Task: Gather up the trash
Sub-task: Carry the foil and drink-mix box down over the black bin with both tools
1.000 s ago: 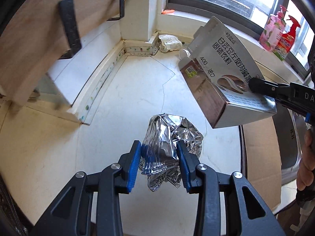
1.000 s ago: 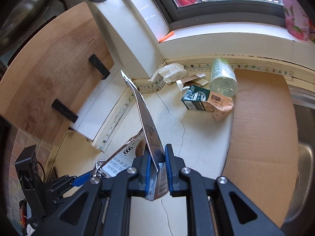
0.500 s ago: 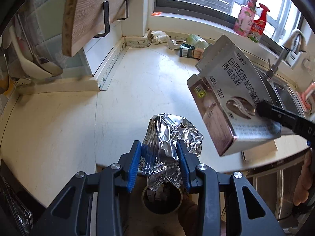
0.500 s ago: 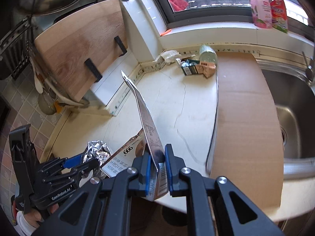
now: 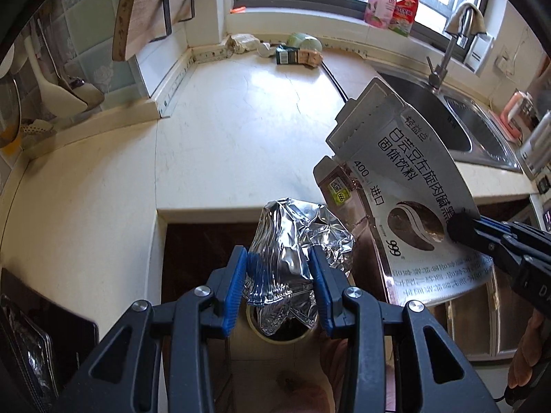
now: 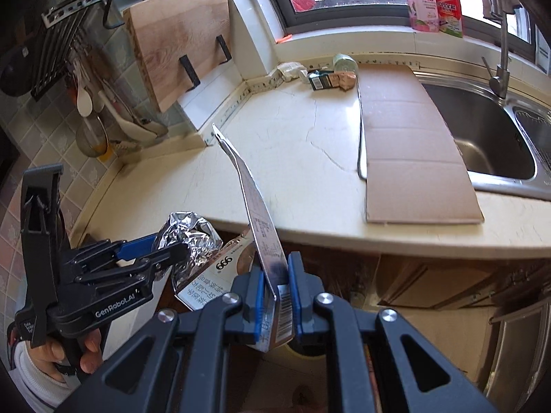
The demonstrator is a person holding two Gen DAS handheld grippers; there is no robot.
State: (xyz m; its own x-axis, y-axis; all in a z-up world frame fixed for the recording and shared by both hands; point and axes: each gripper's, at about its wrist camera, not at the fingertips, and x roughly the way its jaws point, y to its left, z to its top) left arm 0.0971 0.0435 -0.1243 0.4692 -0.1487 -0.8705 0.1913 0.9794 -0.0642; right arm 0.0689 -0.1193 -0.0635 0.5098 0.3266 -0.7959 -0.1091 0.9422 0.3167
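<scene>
My left gripper (image 5: 280, 275) is shut on a crumpled ball of silver foil (image 5: 296, 241), held off the counter's front edge above a round bin opening (image 5: 279, 334) on the floor. My right gripper (image 6: 275, 282) is shut on a flattened grey and brown drink carton (image 6: 255, 206), which also shows in the left wrist view (image 5: 396, 199) to the right of the foil. More trash lies at the back of the counter: a dark green packet (image 6: 322, 81), a crumpled white wrapper (image 6: 289, 69) and a pale green bottle (image 6: 344, 62).
A cream countertop (image 6: 292, 158) carries a flat cardboard sheet (image 6: 409, 144) beside a steel sink (image 6: 482, 130) with a tap. A wooden cutting board (image 6: 182, 41) hangs on the left wall. Spray bottles (image 6: 434, 0) stand on the windowsill. Brown cabinet fronts lie below the counter.
Both grippers have pulled back from over the counter to beyond its front edge, still holding the foil and the carton. The bin opening now shows below the foil.
</scene>
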